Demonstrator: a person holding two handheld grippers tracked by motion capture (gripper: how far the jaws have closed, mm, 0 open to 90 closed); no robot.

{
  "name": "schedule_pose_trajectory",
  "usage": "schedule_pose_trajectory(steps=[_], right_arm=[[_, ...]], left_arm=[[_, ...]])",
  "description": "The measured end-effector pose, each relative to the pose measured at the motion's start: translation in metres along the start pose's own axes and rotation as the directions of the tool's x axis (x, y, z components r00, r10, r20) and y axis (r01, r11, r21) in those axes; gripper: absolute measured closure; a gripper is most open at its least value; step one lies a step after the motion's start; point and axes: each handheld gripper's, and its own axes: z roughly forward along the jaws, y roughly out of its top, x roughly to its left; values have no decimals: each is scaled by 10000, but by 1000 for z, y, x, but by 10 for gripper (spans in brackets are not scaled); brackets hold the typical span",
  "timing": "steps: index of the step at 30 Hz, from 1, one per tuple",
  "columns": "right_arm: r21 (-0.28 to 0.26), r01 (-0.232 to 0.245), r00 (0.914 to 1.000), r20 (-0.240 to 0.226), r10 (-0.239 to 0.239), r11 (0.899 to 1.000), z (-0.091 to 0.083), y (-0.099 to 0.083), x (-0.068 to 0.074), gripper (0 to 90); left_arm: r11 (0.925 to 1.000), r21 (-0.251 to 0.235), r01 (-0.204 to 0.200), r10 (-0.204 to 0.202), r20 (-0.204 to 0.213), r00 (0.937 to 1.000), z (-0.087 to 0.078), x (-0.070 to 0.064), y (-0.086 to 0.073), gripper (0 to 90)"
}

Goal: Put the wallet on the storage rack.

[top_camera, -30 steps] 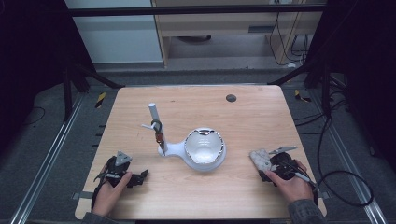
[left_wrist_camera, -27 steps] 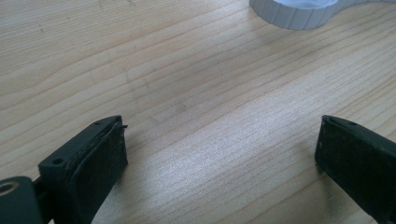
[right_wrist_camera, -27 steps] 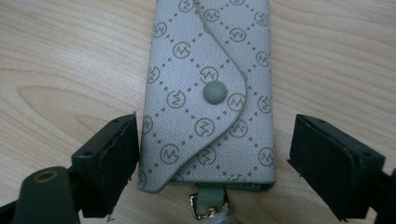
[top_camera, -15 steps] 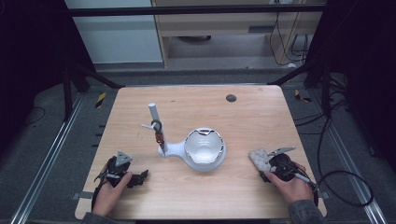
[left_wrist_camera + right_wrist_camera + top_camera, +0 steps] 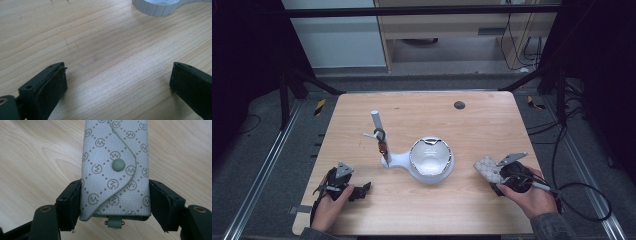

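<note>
A grey pouch (image 5: 115, 152) printed with a monogram pattern and closed by a snap button lies flat on the wooden table (image 5: 492, 125). My right gripper (image 5: 115, 182) is shut on its near end, one jaw against each side. In the high view the pouch (image 5: 486, 169) and right gripper (image 5: 499, 176) sit near the table's right front. A white stand (image 5: 399, 160) with a round dish (image 5: 431, 159) and an upright post (image 5: 377, 122) stands mid-table; a small dark-and-brown item (image 5: 382, 142) hangs on the post. My left gripper (image 5: 362, 190) rests open at the front left, nothing between its jaws (image 5: 119, 68).
A small dark round disc (image 5: 459, 105) sits near the table's far edge. The white dish's rim (image 5: 155, 6) lies ahead of the left gripper. A cable (image 5: 577, 200) trails off the table's right front. Metal rails (image 5: 262, 170) run along the table's left.
</note>
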Motion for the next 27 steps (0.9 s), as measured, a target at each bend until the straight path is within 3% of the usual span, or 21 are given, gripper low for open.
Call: schedule_pose_trajectory(steps=[4,10,27], right_arm=[[-9,699,9975,-81,-699,9976,-16,14,7,311],[-30,1248,9921,-107,-1248,9922,-32,31,12,313],[-132,2319,9725,-180,-2321,9726,-51,65,30,314]], left_arm=[[10000,26,-13,13,14,10000,0,0,0,0],[10000,25,-12,12,19,10000,0,0,0,0],[10000,17,-15,15,24,10000,0,0,0,0]])
